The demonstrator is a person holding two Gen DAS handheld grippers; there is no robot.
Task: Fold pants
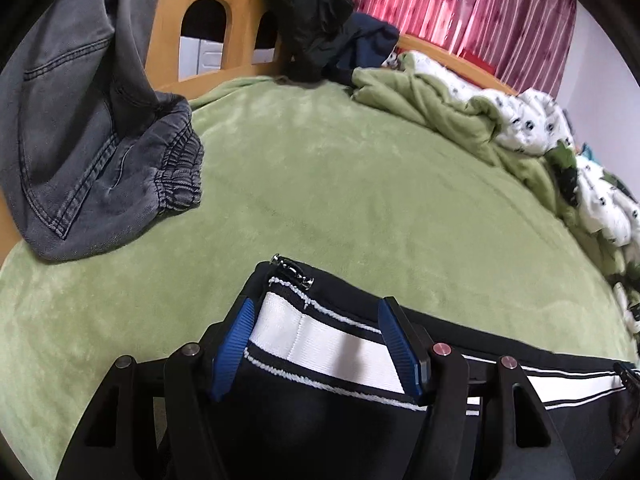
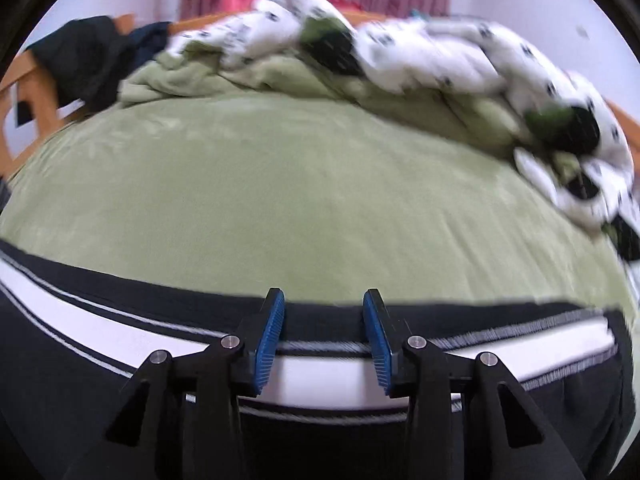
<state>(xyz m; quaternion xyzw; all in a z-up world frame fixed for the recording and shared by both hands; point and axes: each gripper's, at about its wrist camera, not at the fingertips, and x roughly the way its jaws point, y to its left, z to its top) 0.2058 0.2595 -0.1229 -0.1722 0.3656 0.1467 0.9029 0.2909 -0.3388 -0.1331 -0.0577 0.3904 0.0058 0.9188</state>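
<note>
Black track pants with a white side stripe (image 1: pixel 332 340) lie along the near edge of the green bed (image 1: pixel 340 200). My left gripper (image 1: pixel 316 308) is open, its blue pads (image 1: pixel 232 344) on either side of the striped end by a metal zip pull (image 1: pixel 294 270). In the right wrist view the same pants (image 2: pixel 100 332) stretch across the bottom. My right gripper (image 2: pixel 324 300) is open over the white stripe, with cloth between its pads (image 2: pixel 270 336). The right wrist view is blurred.
Grey jeans (image 1: pixel 92 148) lie at the bed's left. A dark jacket (image 1: pixel 312 20) hangs on the wooden bed frame (image 1: pixel 192 12). A crumpled green and white patterned quilt (image 2: pixel 400 60) runs along the far and right side. Red curtains (image 1: pixel 460 4) hang behind.
</note>
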